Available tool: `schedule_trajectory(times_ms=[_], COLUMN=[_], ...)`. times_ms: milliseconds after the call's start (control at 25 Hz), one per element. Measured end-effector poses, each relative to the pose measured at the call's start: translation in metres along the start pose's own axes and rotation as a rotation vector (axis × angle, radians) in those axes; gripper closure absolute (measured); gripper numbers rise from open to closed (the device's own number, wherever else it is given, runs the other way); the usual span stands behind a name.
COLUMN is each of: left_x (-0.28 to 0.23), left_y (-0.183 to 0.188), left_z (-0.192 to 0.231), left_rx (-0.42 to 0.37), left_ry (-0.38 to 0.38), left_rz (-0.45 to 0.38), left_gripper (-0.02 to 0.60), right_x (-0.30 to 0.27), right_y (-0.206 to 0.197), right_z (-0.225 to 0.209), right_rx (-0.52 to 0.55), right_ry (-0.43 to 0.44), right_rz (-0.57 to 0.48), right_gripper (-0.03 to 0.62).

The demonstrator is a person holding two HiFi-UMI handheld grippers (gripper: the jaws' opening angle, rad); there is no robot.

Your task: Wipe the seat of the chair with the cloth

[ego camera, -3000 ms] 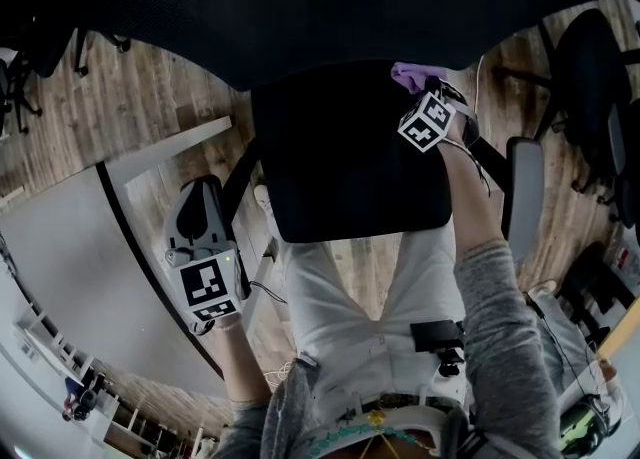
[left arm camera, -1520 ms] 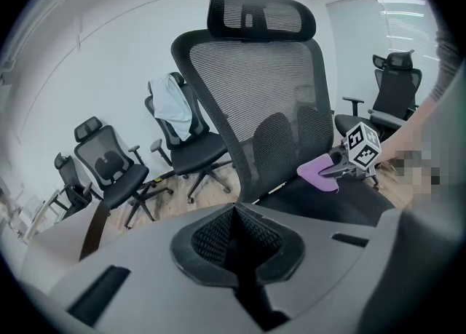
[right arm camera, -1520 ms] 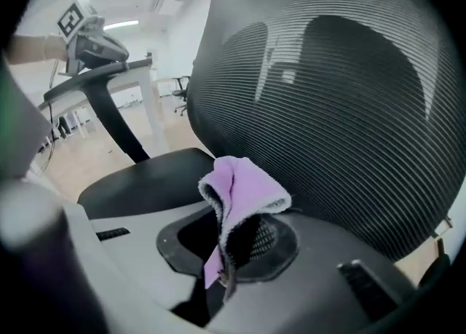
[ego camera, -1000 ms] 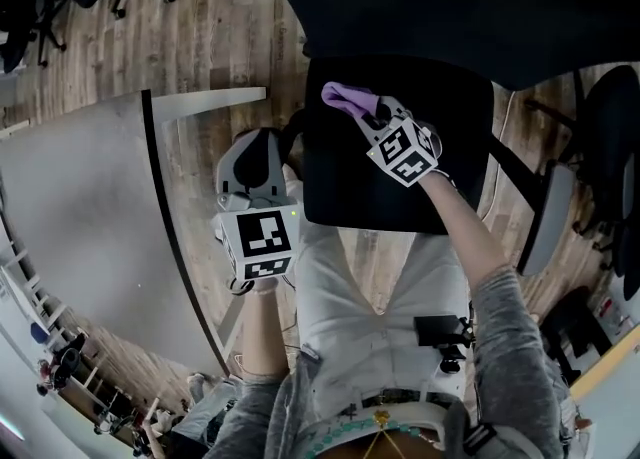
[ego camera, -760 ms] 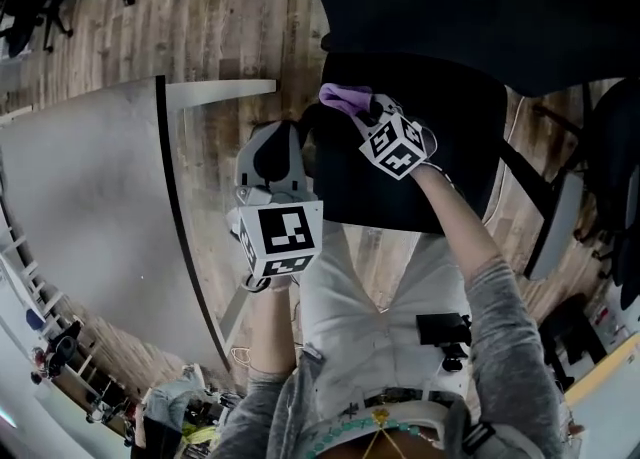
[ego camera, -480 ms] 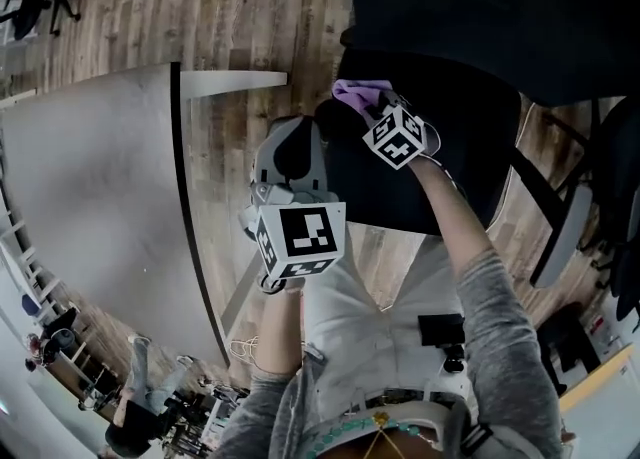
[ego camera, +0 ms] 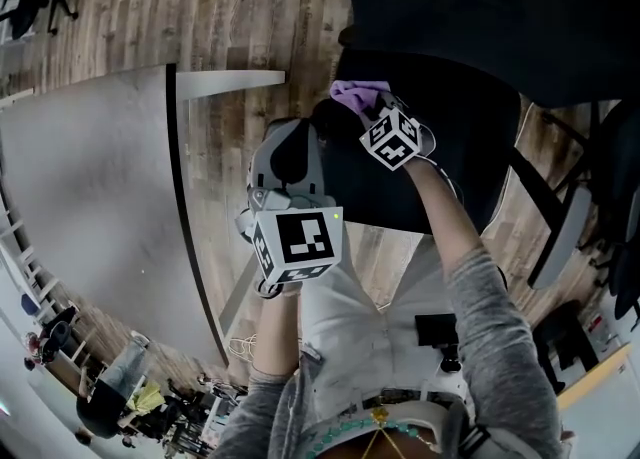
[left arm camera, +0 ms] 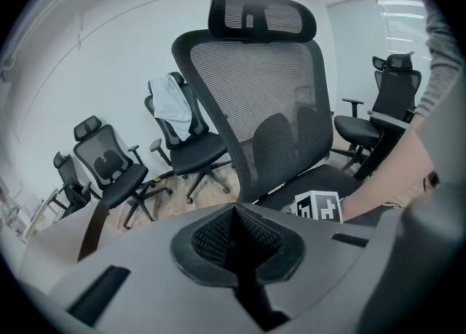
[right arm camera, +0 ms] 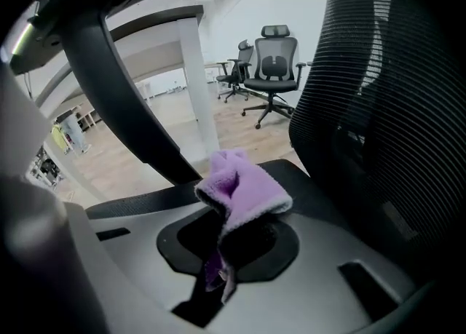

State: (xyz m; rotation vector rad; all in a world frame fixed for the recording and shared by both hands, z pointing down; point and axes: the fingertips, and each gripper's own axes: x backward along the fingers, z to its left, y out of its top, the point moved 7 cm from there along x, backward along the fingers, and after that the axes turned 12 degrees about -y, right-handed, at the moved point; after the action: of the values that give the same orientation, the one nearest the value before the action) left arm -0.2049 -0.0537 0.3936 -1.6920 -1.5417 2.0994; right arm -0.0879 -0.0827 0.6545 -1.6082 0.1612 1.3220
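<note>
Pinches the cloth (right arm camera: 244,187) in the right gripper (right arm camera: 218,249), jaws closed on 1 thin fold, with the purple bulk bunched just ahead of the tips. Hovers at a corner of the chair seat (ego camera: 450,167), the dark pad spreading right of the jaws and back toward the person, the backrest (right arm camera: 393,100) close on the right. Carries nothing in the left gripper (left arm camera: 237,241), jaws pressed together, left of the right gripper and well apart from the cloth.

Risks losing the cloth: on so small a bite, could slip free once dragged across the seat fabric. Could also wipe only a narrow strip with the wad this bunched, or scrape the seat with bare tips if pressed too low. May swivel or roll the chair under the push, with nothing steadying it.

Cannot tell whether the cloth touches the seat. Loses the seat's far edge in shadow under the backrest in the head view. Shows no base or wheels. Leaves unclear what the dark curved bar (right arm camera: 124,100) left of the jaws is.
</note>
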Motion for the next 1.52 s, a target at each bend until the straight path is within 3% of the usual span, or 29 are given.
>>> schedule_trajectory(times_ms=[440, 1520], left_x=[0.0, 0.0], left_y=[0.0, 0.002], left_z=[0.003, 0.005], left_rx=[0.0, -0.01], left_ry=[0.001, 0.009], left_rz=[0.0, -0.001], left_gripper=[0.58, 0.578], right_x=[0.001, 0.023], right_y=[-0.002, -0.064], right_z=[-0.002, -0.041], right_rx=[0.007, -0.003], right_ry=[-0.024, -0.093], right_rz=[0.031, 0.147], right_gripper=[0.546, 0.546])
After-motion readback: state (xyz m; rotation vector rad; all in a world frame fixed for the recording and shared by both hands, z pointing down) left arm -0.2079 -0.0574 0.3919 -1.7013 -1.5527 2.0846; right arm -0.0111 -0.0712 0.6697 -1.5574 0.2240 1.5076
